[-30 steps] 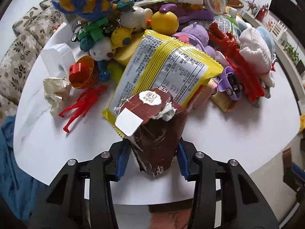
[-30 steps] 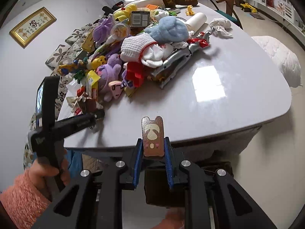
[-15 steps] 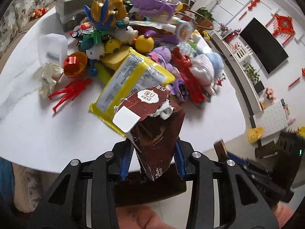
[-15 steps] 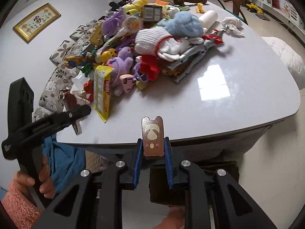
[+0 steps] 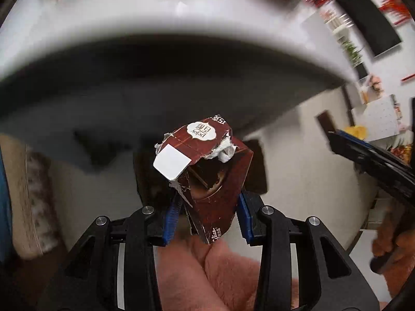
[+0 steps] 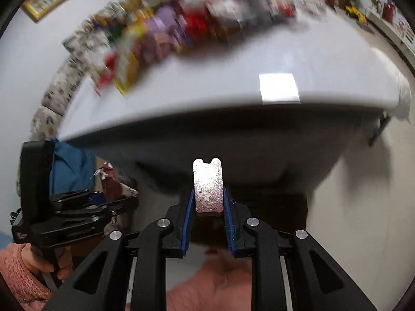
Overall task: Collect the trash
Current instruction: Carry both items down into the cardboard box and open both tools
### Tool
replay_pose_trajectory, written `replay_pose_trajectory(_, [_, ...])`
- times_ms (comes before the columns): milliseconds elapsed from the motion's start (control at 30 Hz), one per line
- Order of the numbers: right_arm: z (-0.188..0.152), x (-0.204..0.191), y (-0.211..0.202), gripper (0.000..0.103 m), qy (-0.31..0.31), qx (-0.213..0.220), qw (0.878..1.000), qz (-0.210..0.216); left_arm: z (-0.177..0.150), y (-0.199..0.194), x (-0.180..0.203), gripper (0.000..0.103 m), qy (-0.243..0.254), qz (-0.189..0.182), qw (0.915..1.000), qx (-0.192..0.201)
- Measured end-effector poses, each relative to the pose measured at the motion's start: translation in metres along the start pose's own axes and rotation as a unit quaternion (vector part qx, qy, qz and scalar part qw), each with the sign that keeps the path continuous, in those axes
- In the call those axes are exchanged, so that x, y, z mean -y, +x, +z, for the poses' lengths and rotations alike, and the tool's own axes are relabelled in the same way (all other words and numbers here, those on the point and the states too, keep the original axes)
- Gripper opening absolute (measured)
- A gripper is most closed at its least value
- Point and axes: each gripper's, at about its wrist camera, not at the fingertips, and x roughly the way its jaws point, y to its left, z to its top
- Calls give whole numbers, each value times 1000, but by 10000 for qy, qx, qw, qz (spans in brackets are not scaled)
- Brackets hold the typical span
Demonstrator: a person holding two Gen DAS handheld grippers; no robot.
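Note:
My left gripper [image 5: 207, 207] is shut on a torn brown chocolate carton [image 5: 210, 165], held below the white table's edge [image 5: 181, 26]. It also shows in the right wrist view [image 6: 103, 202] at lower left with the carton [image 6: 111, 181] in it. My right gripper [image 6: 208, 217] is shut on a small bear-shaped snack wrapper [image 6: 208, 185], shiny in the light, also held below the table's edge [image 6: 207, 103]. A dark bin [image 5: 256, 171] sits on the floor behind the carton; a dark shape [image 6: 259, 202] lies behind the wrapper.
A blurred pile of toys and a yellow snack bag [image 6: 129, 70] lies on the table top. A blue cloth [image 6: 70, 165] hangs at the left. The right gripper's body [image 5: 373, 160] crosses the right of the left wrist view. Pale floor lies to the right.
Both grippers have dropped from above the table to below its edge, still holding the carton and the wrapper. The views are blurred by fast motion.

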Motion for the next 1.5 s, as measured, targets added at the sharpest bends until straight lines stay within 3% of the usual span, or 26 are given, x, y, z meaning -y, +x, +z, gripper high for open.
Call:
replay_pose_trajectory(300, [-45,41,79,22,410,-744,9959,-306,-20,102,-15,38,-278,679,9941,-795])
replay_pose_trajectory(533, [-61,73,163,22,630,-1171,9903,-406,-27,181,-38,40,-623,814,9859,-1326])
replay_pose_trajectory(600, [-65,81,185,22,646,-1277,9884,-502,-27,204,-47,46,-697,872,9827,-1476])
replay_pose_trajectory(667, [-69,88,204,32,659,-1353,9868,-593,-30,224,-58,57,-859,939,9775,-1681])
replay_pose_trajectory(733, [-72,97,220,79,702,-1452,9840,-755,-33,244,-71,63,-1066,930,9722,-1866])
replay_pose_trajectory(867, [-75,103,230,75,697,-1505,9821,-889,-39,262,-90,69,-1250,1076,9635,-2107])
replay_pose_trajectory(1033, [-73,100,221,77,643,-1512,9822,-912,-41,259,-94,73,-1309,1038,9631,-2109])
replay_pose_trajectory(1200, [-60,91,193,77,768,-1358,9841,-848,-40,231,-77,73,-983,1085,9687,-2005])
replay_pose_trajectory(1400, [-22,32,110,79,86,-806,9967,71,-53,145,-59,74,-918,918,9762,-1738])
replay_pose_trajectory(1500, [-1,-10,54,83,-578,-324,9962,561,-63,85,-49,75,-894,852,9838,-1299])
